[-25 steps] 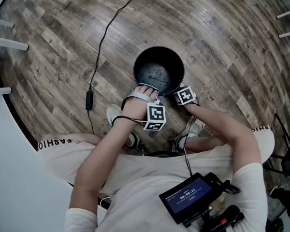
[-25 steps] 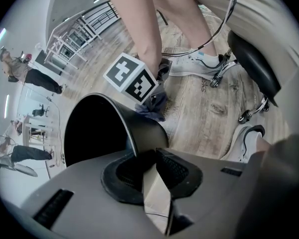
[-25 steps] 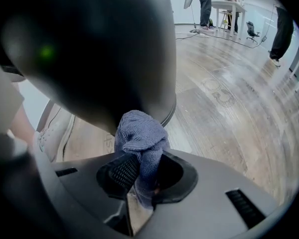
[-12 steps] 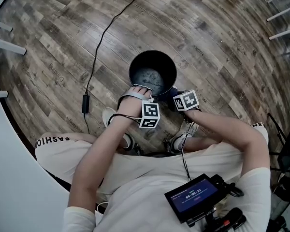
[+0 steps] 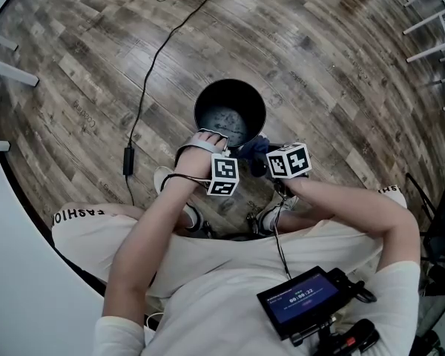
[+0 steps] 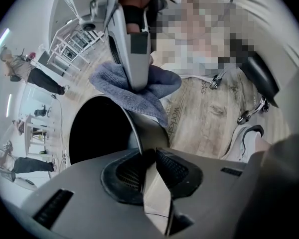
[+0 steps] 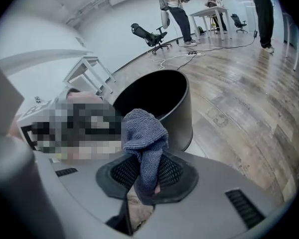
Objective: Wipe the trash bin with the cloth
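Right gripper [image 5: 263, 158] has come up since a second ago. Back then it was down low against the side of the trash bin [image 5: 208, 91] and you couldn't really see the cloth [image 5: 251, 145] from the head view. Now the blue cloth shows just beside the bin's near rim, up around rim height. The left gripper [image 5: 213, 136] hasn't budged, it's parked on the near rim like before.

From the left gripper view, its fingers [image 6: 172, 171] are clenched on the thin edge of the bin wall [image 6: 149, 126], with the rim running right in between the pads. The right gripper's view shows its fingers [image 7: 122, 171] grasping the cloth [image 7: 144, 133], which is bunched up and sticks out above the pads. The open mouth of the bin [image 7: 182, 113] is just behind it, and I can't tell if the cloth is actually touching the bin.

The bin itself is black, upright, and stands on the wood plank floor [image 5: 334, 65] right in front of the seated person's feet. A black cable [image 5: 144, 102] snakes across the floor to the left of it. An office chair [image 7: 152, 34] is way off in the background.
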`<state>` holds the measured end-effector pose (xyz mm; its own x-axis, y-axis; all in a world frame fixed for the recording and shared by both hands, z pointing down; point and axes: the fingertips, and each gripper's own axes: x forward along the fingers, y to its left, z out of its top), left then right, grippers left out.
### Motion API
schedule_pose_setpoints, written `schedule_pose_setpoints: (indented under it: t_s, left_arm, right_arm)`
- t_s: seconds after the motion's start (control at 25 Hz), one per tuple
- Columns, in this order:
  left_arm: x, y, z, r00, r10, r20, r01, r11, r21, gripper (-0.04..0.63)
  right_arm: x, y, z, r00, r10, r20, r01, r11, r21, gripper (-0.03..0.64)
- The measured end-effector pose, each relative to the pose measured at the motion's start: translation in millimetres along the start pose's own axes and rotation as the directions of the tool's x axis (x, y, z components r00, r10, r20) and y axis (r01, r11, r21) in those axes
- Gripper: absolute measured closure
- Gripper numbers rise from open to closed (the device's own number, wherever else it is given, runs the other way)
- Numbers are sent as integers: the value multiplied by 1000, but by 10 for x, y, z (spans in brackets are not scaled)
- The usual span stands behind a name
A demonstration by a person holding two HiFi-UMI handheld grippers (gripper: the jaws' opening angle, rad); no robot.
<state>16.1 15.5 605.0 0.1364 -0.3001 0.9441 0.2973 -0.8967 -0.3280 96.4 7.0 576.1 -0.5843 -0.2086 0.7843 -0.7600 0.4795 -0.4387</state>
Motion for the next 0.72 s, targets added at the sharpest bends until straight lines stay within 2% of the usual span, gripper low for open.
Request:
schedule_pose_setpoints:
  t_s: [0.16,0.28,0.72]
  left_arm:
    - [-7,4,-7,1000,5,-13,-5,1000,31,512]
    - [-2,-13,-80,999,-4,-51,7,998,65,512]
    - [45,-41,-130,998,-17,-53,20,998,58,520]
  right_arm:
    - [-111,102,41,1000,12,14,-12,1000,24,541]
    - [-114,145,48,1000,16,19,-16,999,38,541]
    - [49,99,96,1000,12,16,-13,999,49,541]
